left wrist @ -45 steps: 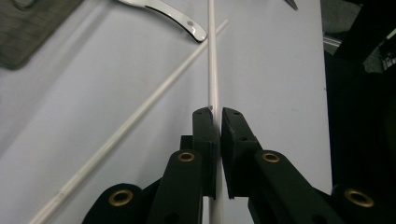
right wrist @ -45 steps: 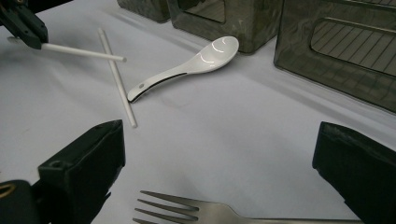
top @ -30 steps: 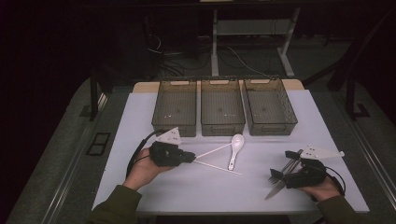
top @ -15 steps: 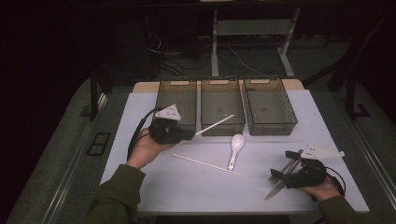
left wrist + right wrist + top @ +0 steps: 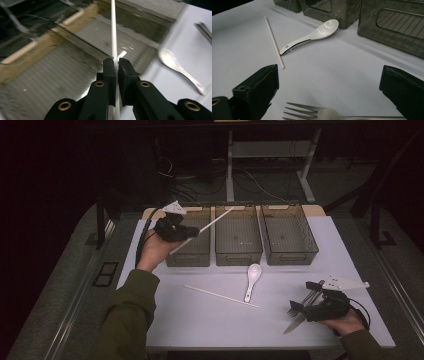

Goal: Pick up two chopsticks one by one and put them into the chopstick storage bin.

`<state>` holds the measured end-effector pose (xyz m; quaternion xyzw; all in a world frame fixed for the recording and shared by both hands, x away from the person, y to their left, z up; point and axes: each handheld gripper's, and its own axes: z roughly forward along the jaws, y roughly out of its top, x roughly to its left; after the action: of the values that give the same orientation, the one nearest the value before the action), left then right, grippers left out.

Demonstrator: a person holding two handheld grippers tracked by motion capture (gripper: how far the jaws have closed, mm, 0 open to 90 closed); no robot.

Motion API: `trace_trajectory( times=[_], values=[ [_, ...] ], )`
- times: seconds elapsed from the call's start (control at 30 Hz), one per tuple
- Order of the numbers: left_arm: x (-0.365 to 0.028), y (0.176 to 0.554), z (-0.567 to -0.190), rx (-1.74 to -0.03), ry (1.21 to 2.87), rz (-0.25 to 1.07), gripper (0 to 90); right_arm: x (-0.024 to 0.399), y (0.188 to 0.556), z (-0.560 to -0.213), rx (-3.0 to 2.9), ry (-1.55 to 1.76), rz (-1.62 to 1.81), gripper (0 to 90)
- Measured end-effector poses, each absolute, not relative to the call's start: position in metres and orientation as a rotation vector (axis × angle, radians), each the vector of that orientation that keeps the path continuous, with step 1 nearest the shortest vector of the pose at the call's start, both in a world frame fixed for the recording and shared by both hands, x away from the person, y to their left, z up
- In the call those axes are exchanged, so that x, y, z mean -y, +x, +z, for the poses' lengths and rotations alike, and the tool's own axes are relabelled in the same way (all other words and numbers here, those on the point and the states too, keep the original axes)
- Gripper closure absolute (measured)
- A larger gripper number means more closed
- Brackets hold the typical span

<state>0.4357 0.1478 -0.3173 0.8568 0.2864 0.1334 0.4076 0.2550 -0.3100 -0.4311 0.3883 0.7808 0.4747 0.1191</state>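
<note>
Left gripper (image 5: 187, 231) jaws pinch a white chopstick (image 5: 212, 220), upper left of frame, long axis slanting up-right over the left bin (image 5: 189, 257). Drop is straight below. Right gripper (image 5: 329, 92) jaws spread, straddling the fork (image 5: 312, 110), lower right.

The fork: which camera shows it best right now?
The high view: the whole fork lies on the table beside a knife, under the right gripper. The right gripper view shows its tines closer, between open jaws, with the handle cut off. The left gripper view looks elsewhere.
</note>
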Motion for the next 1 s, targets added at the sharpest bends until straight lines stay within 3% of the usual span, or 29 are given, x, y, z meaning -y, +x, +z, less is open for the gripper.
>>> trace_trajectory(
  times=[0.2,0.43,1.0],
  values=[
    [-0.158,0.463,-0.327,-0.869,2.136,0.416,84.2,0.31,0.255,-0.431,-2.284,1.136,1.389,2.4],
    [-0.166,0.481,-0.353,-1.029,2.151,0.422,84.2,0.311,0.255,-0.431,-2.282,1.135,1.395,2.4],
    [-0.166,0.486,-0.382,-1.159,2.198,0.387,84.0,0.311,0.254,-0.431,-2.283,1.136,1.396,2.4]
  ],
)
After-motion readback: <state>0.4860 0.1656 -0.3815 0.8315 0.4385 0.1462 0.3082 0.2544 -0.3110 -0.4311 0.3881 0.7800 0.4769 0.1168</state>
